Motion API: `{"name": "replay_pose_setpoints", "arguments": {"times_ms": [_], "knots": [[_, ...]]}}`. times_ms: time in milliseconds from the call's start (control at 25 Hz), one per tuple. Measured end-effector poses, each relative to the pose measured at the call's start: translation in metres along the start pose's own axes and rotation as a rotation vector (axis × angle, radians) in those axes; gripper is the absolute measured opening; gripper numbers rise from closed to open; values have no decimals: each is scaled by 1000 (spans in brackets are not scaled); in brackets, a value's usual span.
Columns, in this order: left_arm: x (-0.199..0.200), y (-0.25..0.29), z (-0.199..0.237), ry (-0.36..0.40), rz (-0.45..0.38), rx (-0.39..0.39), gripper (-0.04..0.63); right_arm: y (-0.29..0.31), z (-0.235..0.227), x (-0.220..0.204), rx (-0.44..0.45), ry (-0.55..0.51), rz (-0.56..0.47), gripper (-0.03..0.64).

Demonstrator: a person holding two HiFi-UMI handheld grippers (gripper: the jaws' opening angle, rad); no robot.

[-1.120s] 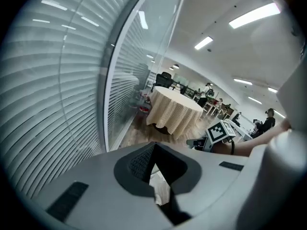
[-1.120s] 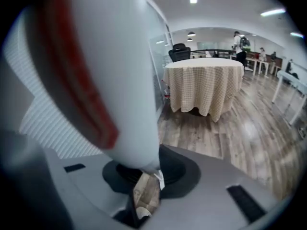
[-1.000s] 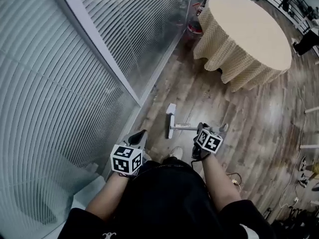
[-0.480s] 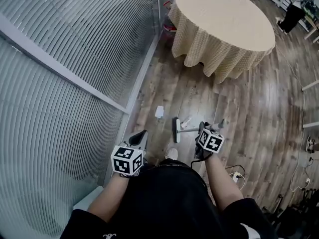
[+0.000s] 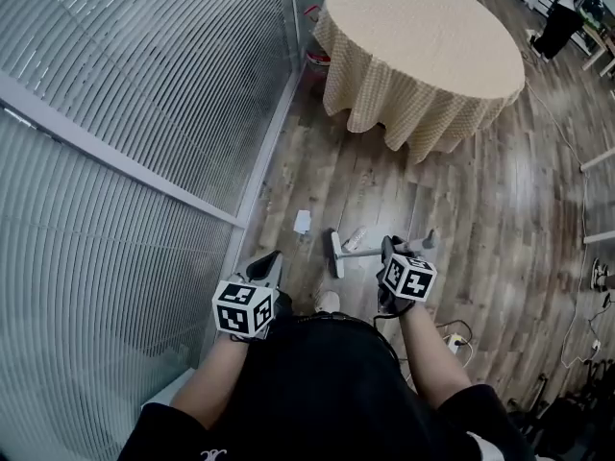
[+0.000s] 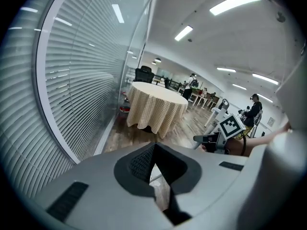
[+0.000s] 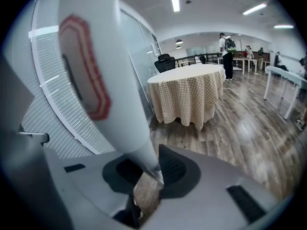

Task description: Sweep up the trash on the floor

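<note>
Right gripper view: broom point(image 7: 96, 66) handle, white w/ red label, is clamped between the jaws of the right gripper point(image 7: 156, 169). Head view: broom head rests on the wood floor point(image 5: 480, 219) near its edge along the glass wall point(image 5: 144, 84). Trash: white paper scrap point(image 5: 302, 221) near the head on the wall side, crumpled bit point(image 5: 356, 238) just beside the handle. Left gripper point(image 6: 154, 147) has jaws together, nothing between, apart from the broom. Round table point(image 5: 423, 36) w/ checked cloth stands further along the wall.

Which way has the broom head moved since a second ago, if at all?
Yes: the broom head shifted away from the window wall, toward open floor; the paper scrap now shows between them.
</note>
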State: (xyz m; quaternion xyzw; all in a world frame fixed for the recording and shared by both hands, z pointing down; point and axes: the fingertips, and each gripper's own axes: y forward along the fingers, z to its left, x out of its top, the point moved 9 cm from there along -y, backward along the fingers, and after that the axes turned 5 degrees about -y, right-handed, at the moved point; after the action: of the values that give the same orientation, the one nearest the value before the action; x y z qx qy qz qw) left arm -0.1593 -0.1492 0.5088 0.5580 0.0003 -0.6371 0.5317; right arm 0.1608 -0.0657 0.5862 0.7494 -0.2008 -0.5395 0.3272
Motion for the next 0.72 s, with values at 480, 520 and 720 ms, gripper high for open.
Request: {"name": "replay_pose_setpoints", "arguments": {"times_ms": [480, 520, 720], "knots": [[45, 24, 72, 13, 2, -54, -5, 49, 91, 51, 69, -32, -42, 81], [50, 24, 81, 13, 4, -56, -5, 57, 101, 54, 68, -29, -46, 81], [68, 24, 126, 12, 21, -49, -5, 105, 146, 66, 54, 11, -47, 81]]}}
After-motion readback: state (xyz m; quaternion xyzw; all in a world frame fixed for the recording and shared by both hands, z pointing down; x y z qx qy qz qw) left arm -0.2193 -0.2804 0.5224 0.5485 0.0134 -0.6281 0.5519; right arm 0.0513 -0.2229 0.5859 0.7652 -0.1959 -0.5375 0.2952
